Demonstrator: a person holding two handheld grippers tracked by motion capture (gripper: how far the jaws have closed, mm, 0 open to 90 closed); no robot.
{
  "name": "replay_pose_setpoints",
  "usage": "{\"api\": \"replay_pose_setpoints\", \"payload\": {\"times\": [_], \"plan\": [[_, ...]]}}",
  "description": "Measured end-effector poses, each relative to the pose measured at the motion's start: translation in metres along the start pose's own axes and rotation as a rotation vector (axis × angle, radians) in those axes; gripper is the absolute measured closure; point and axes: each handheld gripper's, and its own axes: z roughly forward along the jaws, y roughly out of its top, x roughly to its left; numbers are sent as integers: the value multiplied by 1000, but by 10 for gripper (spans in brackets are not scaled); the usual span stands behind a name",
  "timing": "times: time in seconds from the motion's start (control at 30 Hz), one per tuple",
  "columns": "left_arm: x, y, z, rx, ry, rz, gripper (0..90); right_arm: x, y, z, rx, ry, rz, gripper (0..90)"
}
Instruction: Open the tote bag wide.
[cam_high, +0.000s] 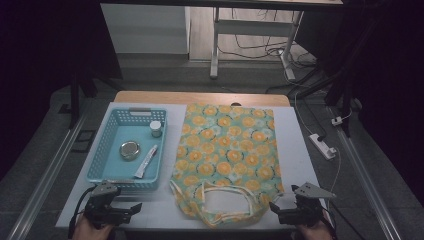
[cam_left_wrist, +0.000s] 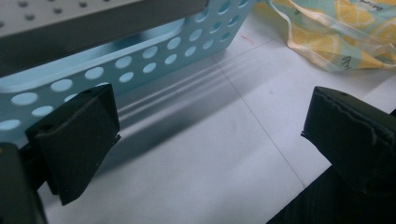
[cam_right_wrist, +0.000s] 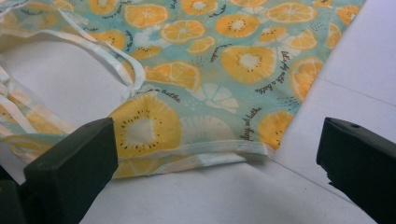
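A cloth bag (cam_high: 227, 152) printed with orange slices lies flat in the middle of the white table top (cam_high: 295, 145), handles (cam_high: 225, 197) toward me. To its left stands a light blue perforated basket (cam_high: 107, 150) holding a small jar (cam_high: 156, 128), a round tin (cam_high: 129, 150) and a tube (cam_high: 146, 162). My left gripper (cam_high: 136, 207) rests open at the near left, just in front of the basket wall (cam_left_wrist: 140, 60), nothing between its jaws. My right gripper (cam_high: 274, 209) rests open at the near right, pointing at the bag's lower corner (cam_right_wrist: 252, 147), which lies just beyond its jaws.
A wooden desk edge (cam_high: 200, 97) runs behind the white top. On the floor at the right lie a white power strip (cam_high: 323, 145) and cables. A white table leg (cam_high: 215, 45) stands at the back. Bare white surface (cam_left_wrist: 210, 154) lies between the two grippers.
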Motion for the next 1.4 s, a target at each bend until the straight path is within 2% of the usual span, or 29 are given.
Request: {"api": "replay_pose_setpoints", "payload": {"times": [0.1,0.2,0.53,1.33,1.4], "plan": [[0,0,-2,-24,22,4,25,-1,0,-1,-12,8,11,0],[2,-1,-3,-35,18,-7,25,-2,0,-1,-10,12,12,0],[2,-1,0,4,6,-3,26,-3,1,1,-9,37,9,0],[0,-5,-1,23,17,-5,20,-2,9,6,3,86,0,0],[0,-5,-1,25,18,-7,21,1,9,8,25,92,-15,0]]}}
